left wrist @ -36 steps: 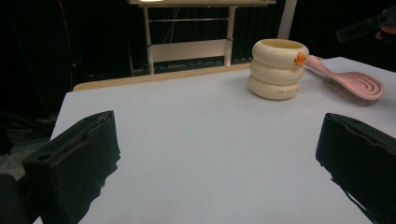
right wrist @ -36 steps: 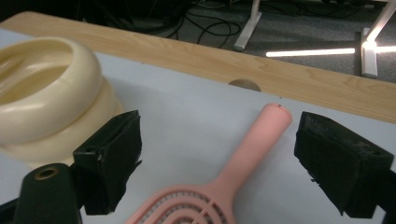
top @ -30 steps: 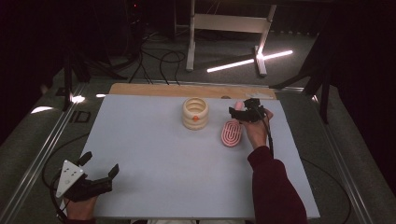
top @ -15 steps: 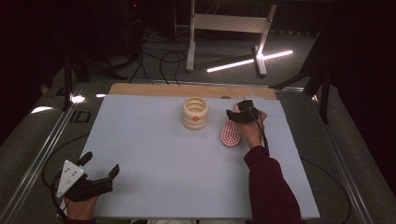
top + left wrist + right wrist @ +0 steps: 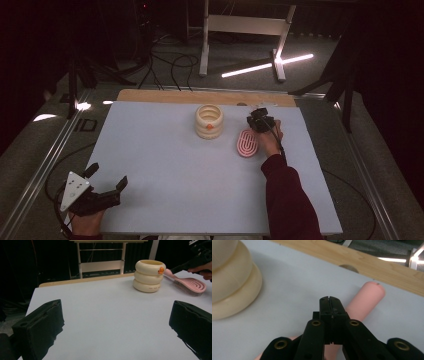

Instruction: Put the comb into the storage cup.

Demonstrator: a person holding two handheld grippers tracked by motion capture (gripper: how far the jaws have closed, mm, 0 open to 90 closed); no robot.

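Note:
A pink hairbrush (image 5: 247, 142) lies flat on the white table (image 5: 165, 165), its handle (image 5: 368, 298) pointing toward the far edge. To its left stands a cream holder (image 5: 209, 121) shaped like stacked rings, with a small orange mark. My right gripper (image 5: 258, 122) sits low over the handle. Its jaws have just been closing and now stand shut (image 5: 329, 300), pads together with nothing showing between them; the handle runs underneath. My left gripper (image 5: 107, 175) rests open at the near left corner, its wide-apart fingers (image 5: 40, 325) holding nothing.
A wooden board (image 5: 205, 96) borders the table's far edge. Behind it stand a metal stand (image 5: 240, 30), cables on the dark floor and a bright light bar (image 5: 267, 65). Metal rails (image 5: 45, 160) run along the table's left side.
The right gripper has sunk a little toward the brush handle and its jaws have gone from wide open to shut. The left gripper has stayed put.

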